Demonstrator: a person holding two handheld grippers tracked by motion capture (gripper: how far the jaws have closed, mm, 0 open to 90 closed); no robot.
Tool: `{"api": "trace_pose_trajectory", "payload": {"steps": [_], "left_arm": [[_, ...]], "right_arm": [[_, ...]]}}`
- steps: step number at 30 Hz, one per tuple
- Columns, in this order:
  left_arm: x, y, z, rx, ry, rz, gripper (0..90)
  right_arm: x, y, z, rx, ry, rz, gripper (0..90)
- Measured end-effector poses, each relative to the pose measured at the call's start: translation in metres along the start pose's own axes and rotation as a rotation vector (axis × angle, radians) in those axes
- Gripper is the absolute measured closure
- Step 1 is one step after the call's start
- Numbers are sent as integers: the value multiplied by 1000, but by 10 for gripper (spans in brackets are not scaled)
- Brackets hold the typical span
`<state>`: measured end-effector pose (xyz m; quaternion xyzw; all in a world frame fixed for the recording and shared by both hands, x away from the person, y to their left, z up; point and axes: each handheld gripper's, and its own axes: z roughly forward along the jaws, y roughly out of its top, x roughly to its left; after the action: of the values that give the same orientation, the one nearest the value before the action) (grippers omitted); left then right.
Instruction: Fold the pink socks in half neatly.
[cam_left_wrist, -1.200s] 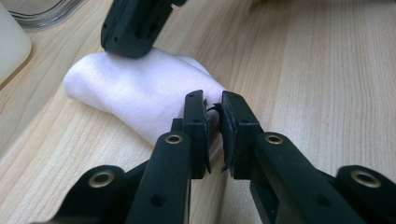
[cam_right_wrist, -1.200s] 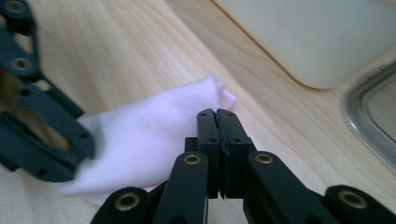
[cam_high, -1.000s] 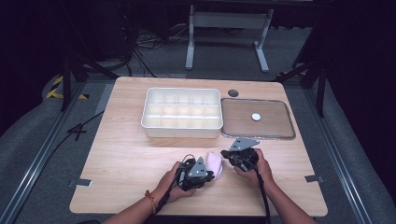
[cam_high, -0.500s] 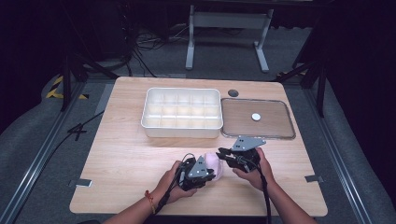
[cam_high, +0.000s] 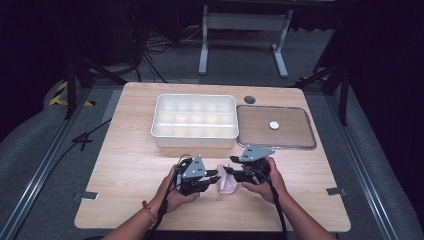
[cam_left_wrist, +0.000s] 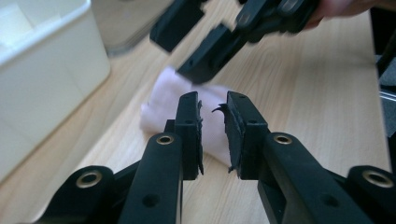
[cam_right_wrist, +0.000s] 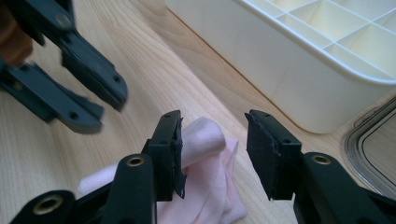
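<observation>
— Wooden tabletop first, pale and wide; behind the hands a white plastic tray with a grid of compartments is sitting just beside a flat grey-rimmed lid with a white knob.

— And the small pink cloth bundle?

— It's lying on the table near the front edge, between the two grippers, well short of the tray. It's looking soft, light and floppy, so I'd guess it sags wherever it isn't pinched; a fold or the rolled end seems the best place to take hold.

— Which way is it running?

— Its long axis is lying roughly across the table, from one gripper toward the other, rolled end toward the tray, as far as I can tell.

— The grippers?

— The left gripper is standing narrow, nearly closed, its jaws above the cloth with no fabric visibly pinched. The right gripper has just been opening; its jaws are standing apart with the roll between them, one pad touching it.
</observation>
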<state>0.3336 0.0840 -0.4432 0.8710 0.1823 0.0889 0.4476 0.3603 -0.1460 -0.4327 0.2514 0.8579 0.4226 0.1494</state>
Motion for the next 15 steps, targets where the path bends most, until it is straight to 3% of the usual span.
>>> {"api": "trace_pose_trajectory", "payload": {"steps": [2,4,10,15], "left_arm": [[-2,0,6,23,-9,27,758],[-4,-2,11,20,-39,13,764],[-14,1,26,27,-38,64,751],[-20,-1,44,85,-53,98,751]], "right_arm": [[-1,1,-2,-8,-8,4,551],[-2,0,-6,-20,-12,17,536],[-5,-3,-10,-19,-8,22,523],[-9,-11,-14,-5,-12,32,511]]}}
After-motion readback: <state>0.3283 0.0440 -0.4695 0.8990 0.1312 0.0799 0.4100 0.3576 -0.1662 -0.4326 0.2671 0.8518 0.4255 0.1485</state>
